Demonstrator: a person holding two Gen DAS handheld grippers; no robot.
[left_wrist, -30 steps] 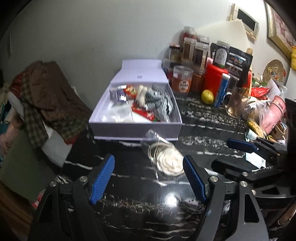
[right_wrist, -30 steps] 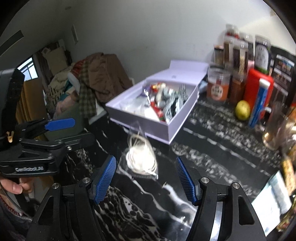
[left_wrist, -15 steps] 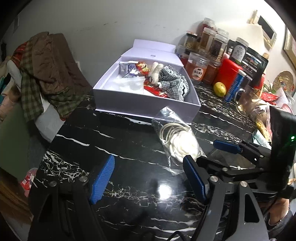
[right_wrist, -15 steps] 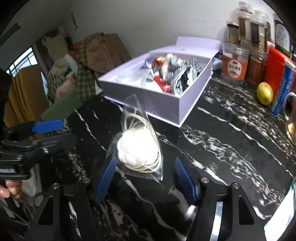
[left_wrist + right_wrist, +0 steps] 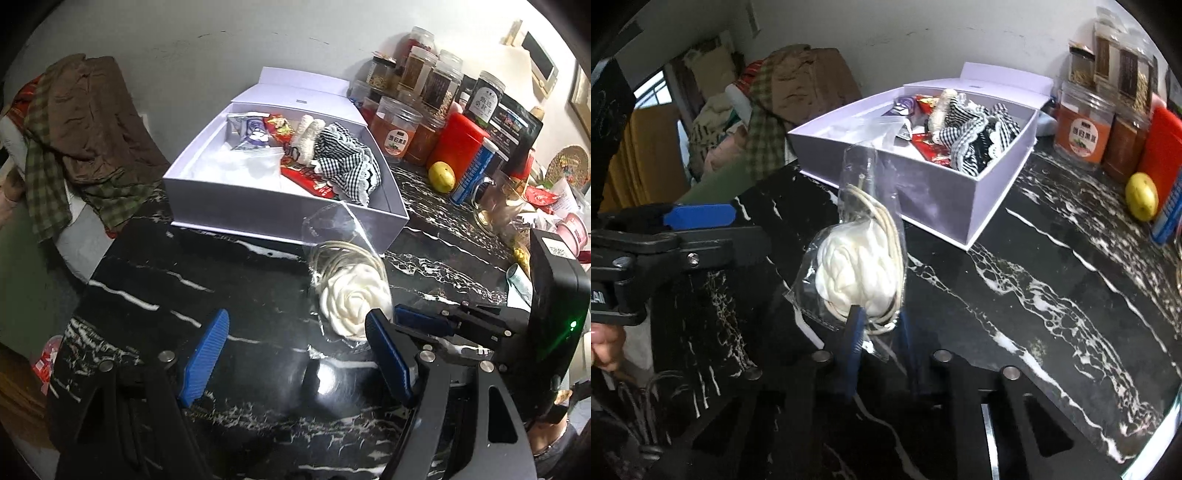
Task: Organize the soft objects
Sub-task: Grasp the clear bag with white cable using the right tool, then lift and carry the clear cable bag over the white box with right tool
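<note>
Clear bag (image 5: 864, 258) holding white fabric flower and cord, resting on black marble table (image 5: 1052, 295) just before open white box (image 5: 280, 218), box filled with checkered cloth (image 5: 347, 166) and snack packets, right gripper (image 5: 879, 325) just closed, clamped on bag's near edge, left gripper (image 5: 295, 350) spread wide, nothing between pads

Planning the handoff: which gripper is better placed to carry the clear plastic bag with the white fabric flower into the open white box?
Right. The right gripper, whose jaws have just been closing, pinches the clear plastic bag at its near edge. The left gripper stands open and empty beside it. The white box lies just ahead.
</note>
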